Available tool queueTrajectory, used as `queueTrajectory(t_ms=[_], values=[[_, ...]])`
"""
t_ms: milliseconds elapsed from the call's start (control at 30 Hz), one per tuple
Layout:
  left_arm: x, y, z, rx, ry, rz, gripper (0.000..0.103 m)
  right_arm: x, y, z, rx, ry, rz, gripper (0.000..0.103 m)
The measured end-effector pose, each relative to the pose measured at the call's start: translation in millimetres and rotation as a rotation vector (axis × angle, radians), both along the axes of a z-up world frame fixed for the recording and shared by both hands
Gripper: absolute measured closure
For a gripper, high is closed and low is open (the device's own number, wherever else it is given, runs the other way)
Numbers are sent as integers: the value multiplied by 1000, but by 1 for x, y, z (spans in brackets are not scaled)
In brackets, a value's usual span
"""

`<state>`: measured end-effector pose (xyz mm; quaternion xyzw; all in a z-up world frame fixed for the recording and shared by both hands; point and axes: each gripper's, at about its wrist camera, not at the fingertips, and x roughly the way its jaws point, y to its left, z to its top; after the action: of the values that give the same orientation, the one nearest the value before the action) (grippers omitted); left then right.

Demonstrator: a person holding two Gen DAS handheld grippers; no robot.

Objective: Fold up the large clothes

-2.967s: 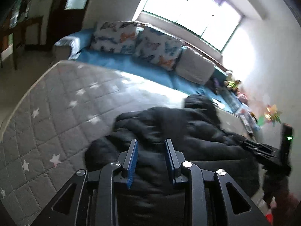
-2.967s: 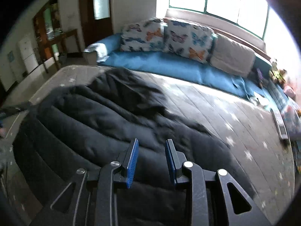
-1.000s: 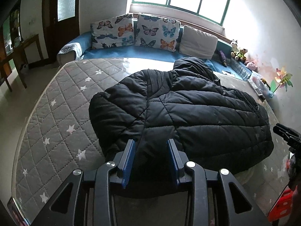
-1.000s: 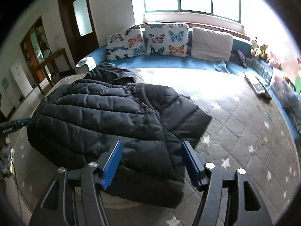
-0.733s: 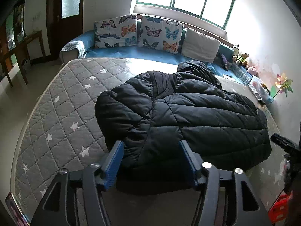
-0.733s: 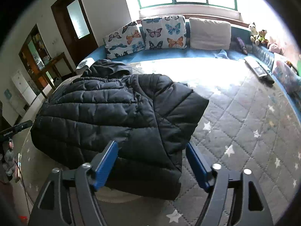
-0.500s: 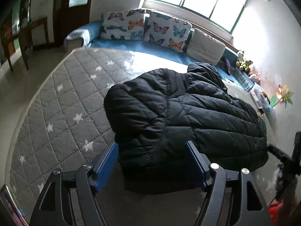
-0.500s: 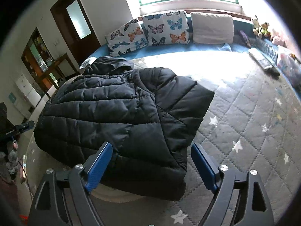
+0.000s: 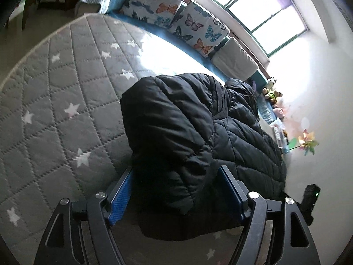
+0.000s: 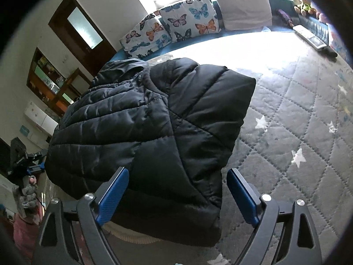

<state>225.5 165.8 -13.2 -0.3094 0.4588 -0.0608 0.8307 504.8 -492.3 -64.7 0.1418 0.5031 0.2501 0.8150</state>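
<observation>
The black puffer jacket (image 9: 198, 137) lies folded on the star-quilted mattress (image 9: 55, 101), short of the butterfly pillows (image 10: 176, 28). My left gripper (image 9: 176, 194) and right gripper (image 10: 176, 196) have just been opening; both straddle the jacket's near edge, pads clear of it.

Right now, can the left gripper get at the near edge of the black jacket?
Probably yes: the left gripper is open, its fingers either side of the black jacket hem, with nothing in between.
</observation>
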Motion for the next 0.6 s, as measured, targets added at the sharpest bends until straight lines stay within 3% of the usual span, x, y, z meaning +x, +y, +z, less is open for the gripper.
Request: queueTrajectory(t_ms=[467,600], values=[[26,11,-5,-44,0,25,22,28,-4,-16,96,103,19,1],[37,13,-9,-66,10,25,21,34,2,-16,85,119,30,0]])
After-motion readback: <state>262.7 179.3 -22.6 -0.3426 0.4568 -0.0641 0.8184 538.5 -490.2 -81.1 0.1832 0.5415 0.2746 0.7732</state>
